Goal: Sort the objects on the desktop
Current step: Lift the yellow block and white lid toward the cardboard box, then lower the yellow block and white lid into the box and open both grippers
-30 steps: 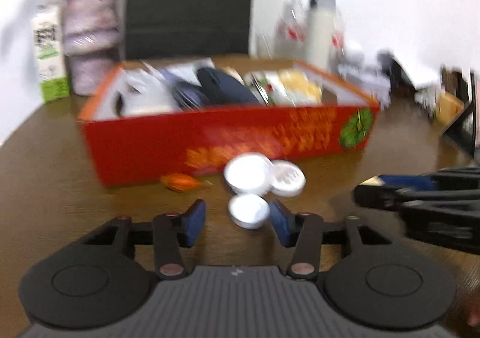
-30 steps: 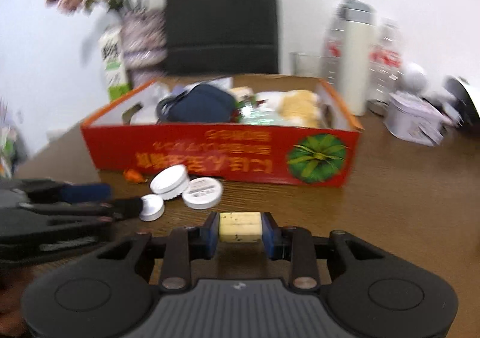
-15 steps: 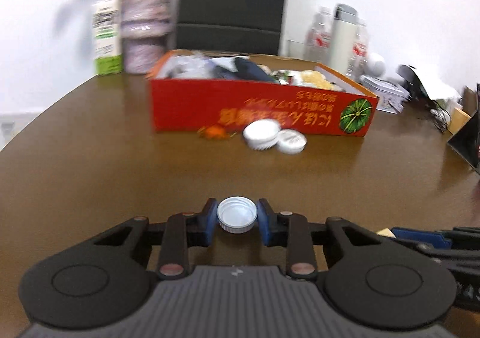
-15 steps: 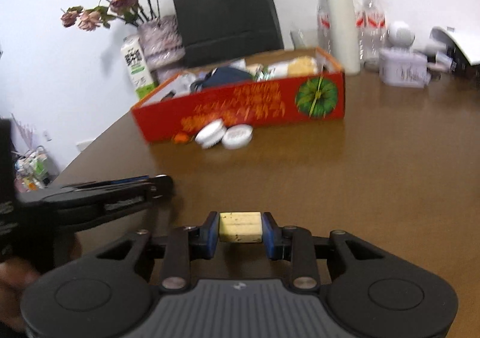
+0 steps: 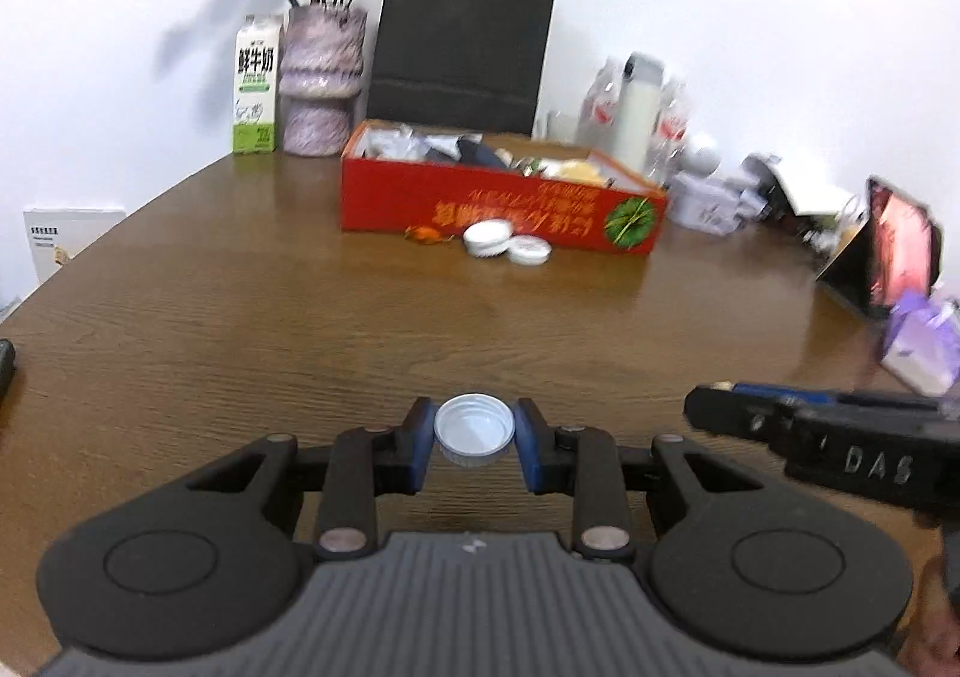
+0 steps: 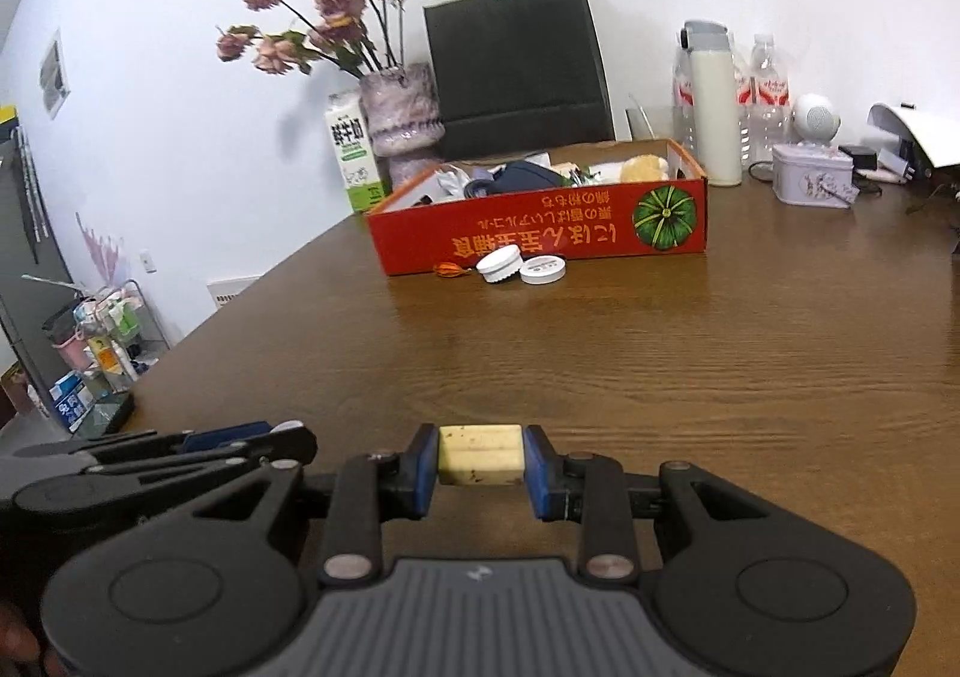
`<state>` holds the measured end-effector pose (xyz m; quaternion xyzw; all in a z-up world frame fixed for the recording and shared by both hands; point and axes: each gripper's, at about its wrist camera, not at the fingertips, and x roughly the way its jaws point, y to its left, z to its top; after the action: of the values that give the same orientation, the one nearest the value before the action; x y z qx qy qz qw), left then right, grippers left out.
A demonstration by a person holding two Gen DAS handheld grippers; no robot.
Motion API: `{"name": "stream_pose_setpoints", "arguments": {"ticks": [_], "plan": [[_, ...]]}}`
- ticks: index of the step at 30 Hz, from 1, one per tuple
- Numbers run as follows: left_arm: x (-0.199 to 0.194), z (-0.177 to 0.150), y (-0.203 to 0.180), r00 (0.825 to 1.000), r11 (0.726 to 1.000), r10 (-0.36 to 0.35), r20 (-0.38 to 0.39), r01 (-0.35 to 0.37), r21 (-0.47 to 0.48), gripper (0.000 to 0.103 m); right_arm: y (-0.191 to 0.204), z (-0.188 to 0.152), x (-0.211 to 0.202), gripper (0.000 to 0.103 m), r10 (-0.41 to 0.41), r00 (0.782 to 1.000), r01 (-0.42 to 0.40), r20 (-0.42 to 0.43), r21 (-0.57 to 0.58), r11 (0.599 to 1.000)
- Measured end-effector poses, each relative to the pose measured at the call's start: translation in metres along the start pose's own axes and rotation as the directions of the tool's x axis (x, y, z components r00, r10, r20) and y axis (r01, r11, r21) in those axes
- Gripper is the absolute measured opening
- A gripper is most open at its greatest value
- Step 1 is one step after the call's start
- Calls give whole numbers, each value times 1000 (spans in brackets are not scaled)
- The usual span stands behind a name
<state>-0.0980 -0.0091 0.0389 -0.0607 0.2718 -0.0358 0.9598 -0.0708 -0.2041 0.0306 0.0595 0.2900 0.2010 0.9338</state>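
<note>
**Both grippers loaded above the table**

A small white bottle cap, open side up, sits clamped between the blue fingers of the left gripper, whose jaws have just closed on it. The right gripper pinches a pale yellow block the same way. Both hang over the brown table. At twelve o'clock stands the red box, full of odds and ends; two white lids and an orange wrapped sweet lie against its near wall.

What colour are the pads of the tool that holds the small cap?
The pads of the left tool are blue, around the white cap. The left wrist view shows them best.
</note>
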Motion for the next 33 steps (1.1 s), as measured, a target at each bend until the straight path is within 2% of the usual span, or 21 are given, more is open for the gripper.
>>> {"name": "stream_pose_setpoints", "arguments": {"ticks": [4, 8, 10, 15, 18, 22, 26, 31, 33], "plan": [[-7, 5, -3, 1000, 1000, 4, 30, -5, 12, 29, 1, -4, -14, 29, 0, 1000, 0, 15, -9, 1000], [2, 16, 3, 1000, 1000, 4, 31, -4, -13, 29, -7, 0, -10, 29, -3, 1000, 3, 18, 5, 1000], [7, 27, 7, 998, 1000, 15, 54, -14, -14, 29, -13, 8, -5, 29, 0, 1000, 0, 21, 10, 1000], [37, 73, 17, 989, 997, 68, 133, -72, 19, 29, -36, 54, 7, 29, -28, 996, 28, 82, 7, 1000], [70, 112, 29, 986, 998, 59, 155, -61, 14, 29, -56, 95, 24, 29, -65, 990, 64, 125, 9, 998], [122, 165, 45, 992, 999, 54, 112, -53, -8, 29, -73, 154, 61, 29, -105, 983, 106, 148, -3, 994], [178, 196, 65, 998, 998, 31, 49, -28, -51, 29, -87, 195, 116, 29, -145, 980, 151, 136, -29, 988], [231, 205, 72, 999, 1000, 11, -42, -12, -13, 29, -111, 215, 186, 29, -207, 976, 209, 64, -24, 978], [249, 203, 75, 997, 1000, 6, -78, -5, 5, 36, -124, 216, 209, 31, -224, 974, 224, 27, -5, 975]]}}
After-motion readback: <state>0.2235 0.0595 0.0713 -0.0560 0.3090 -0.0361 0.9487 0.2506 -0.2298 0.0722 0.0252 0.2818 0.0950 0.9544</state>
